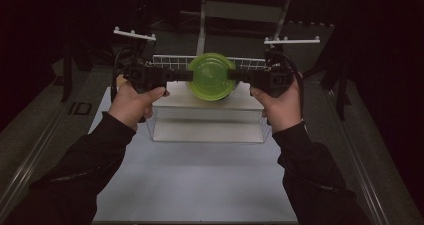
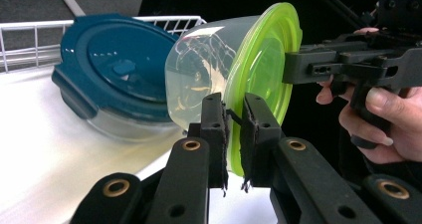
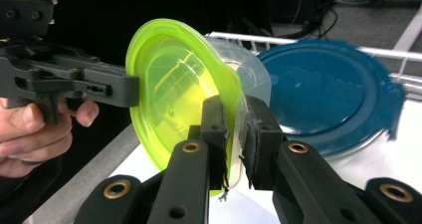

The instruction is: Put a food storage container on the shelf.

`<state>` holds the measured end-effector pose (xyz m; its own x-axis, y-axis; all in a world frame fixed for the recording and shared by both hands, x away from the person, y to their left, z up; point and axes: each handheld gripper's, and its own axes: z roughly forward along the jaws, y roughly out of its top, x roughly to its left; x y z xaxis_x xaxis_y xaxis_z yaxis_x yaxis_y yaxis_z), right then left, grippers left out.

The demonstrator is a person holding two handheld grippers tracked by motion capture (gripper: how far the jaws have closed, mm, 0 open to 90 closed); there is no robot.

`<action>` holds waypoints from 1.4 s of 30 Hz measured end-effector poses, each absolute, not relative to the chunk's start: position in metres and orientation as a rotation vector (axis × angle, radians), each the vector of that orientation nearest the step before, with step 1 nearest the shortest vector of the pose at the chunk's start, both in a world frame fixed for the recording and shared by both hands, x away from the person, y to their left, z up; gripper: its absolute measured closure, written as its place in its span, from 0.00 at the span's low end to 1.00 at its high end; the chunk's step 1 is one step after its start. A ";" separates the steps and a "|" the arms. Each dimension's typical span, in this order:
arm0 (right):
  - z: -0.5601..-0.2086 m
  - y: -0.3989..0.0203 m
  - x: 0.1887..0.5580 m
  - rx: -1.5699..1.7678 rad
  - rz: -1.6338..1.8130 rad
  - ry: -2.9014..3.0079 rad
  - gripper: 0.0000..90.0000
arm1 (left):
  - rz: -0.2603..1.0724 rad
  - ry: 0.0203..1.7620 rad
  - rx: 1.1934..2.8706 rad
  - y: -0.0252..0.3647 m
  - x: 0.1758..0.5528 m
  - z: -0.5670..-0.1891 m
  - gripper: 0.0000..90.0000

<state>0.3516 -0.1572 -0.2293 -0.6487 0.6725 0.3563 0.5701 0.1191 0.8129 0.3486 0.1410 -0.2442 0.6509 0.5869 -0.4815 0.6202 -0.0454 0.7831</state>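
Note:
A clear round container with a lime-green lid hangs in the air above a white shelf, lid facing me. My left gripper is shut on the lid's left rim, and my right gripper is shut on its right rim. In the left gripper view the jaws pinch the green lid's edge, with the other gripper clamped on the far side. From the right gripper view the jaws clamp the green lid likewise.
A dark blue-lidded glass container leans against a white wire rack behind the held one. The white shelf stands on a clear box on the pale table. Two white pegged bars stand farther back.

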 end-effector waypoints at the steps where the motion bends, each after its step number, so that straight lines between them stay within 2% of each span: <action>1: -0.228 -0.157 0.354 1.273 1.566 2.271 0.90 | -0.037 0.992 1.712 0.141 0.352 -0.243 0.90; 14: -0.236 -0.163 0.387 1.390 1.515 2.256 0.89 | -0.086 1.056 1.712 0.129 0.387 -0.252 0.90; 27: -0.236 -0.163 0.399 1.428 1.501 2.249 0.88 | -0.120 1.105 1.683 0.129 0.400 -0.254 0.88; 31: -0.235 -0.161 0.403 1.437 1.513 2.250 0.80 | -0.118 1.119 1.674 0.127 0.406 -0.255 0.86; 37: -0.238 -0.160 0.410 1.470 1.527 2.220 0.74 | -0.099 1.135 1.645 0.125 0.414 -0.257 0.84; 42: -0.242 -0.162 0.419 1.538 1.546 2.200 0.73 | -0.093 1.140 1.629 0.121 0.421 -0.258 0.80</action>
